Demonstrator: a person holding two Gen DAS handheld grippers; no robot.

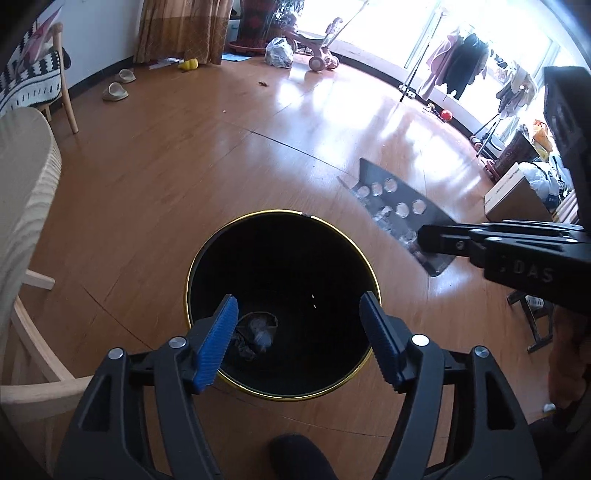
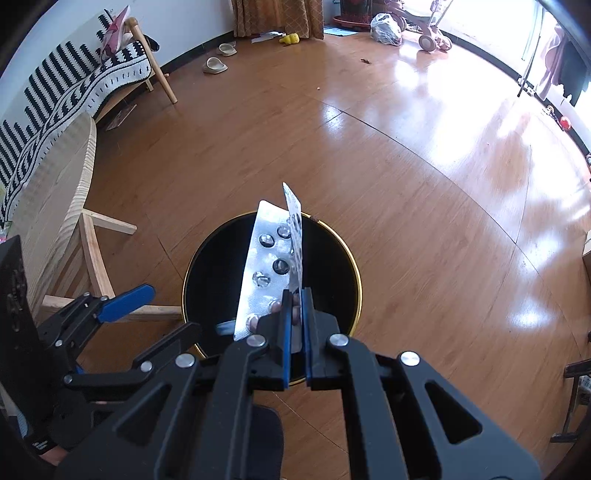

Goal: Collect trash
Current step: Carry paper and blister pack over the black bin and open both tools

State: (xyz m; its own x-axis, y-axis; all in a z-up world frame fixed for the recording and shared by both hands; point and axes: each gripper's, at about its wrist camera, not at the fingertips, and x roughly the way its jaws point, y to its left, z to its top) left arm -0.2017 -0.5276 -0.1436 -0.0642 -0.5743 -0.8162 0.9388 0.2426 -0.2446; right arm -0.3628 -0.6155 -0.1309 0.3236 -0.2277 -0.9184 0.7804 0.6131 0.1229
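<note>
A black round trash bin with a gold rim [image 1: 207,243] stands on the wooden floor, with crumpled trash [image 1: 258,332] at its bottom. My left gripper [image 1: 299,314] is open and empty, right above the bin's near side. My right gripper [image 2: 296,295] is shut on silver pill blister packs [image 2: 273,258] and holds them above the bin [image 2: 354,266]. In the left wrist view the blister packs [image 1: 395,206] show to the right of the bin, held by the right gripper [image 1: 424,240]. The left gripper [image 2: 125,301] shows at the left of the right wrist view.
A light wooden chair [image 2: 62,206] stands left of the bin. A bench with a black-and-white blanket [image 2: 74,85] is along the far wall. Slippers [image 2: 214,64], a plastic bag [image 2: 386,24] and a toy tricycle [image 2: 432,37] lie far off. A cardboard box [image 1: 517,195] is at the right.
</note>
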